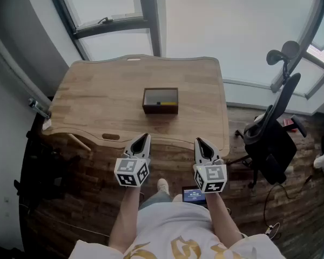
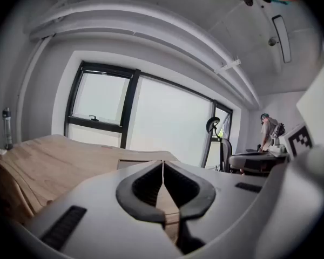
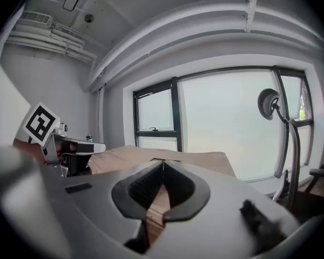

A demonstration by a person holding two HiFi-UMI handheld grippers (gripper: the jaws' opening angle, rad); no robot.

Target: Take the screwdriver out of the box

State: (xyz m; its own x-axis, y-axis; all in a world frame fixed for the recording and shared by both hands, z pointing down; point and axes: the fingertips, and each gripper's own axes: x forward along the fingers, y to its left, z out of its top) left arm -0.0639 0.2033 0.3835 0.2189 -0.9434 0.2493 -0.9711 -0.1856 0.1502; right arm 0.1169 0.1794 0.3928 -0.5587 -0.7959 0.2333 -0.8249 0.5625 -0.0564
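Head view: box (image 1: 160, 100) sits mid-table (image 1: 92, 104), screwdriver (image 1: 164, 103) lying inside. Left gripper (image 1: 142, 142) and right gripper (image 1: 201, 144) side by side at table's near edge, well apart from box.
Left gripper view: jaws pressed together, nothing between.
Right gripper view: jaws pressed together, nothing between.

Box contents unclear
Whatever lies inside the box (image 1: 160, 109) on the desk (image 1: 97, 96) is too small to tell.

Wooden table (image 1: 97, 99) beneath bright windows (image 1: 105, 4), office chair (image 1: 270, 139) on brick-patterned floor (image 1: 86, 198)
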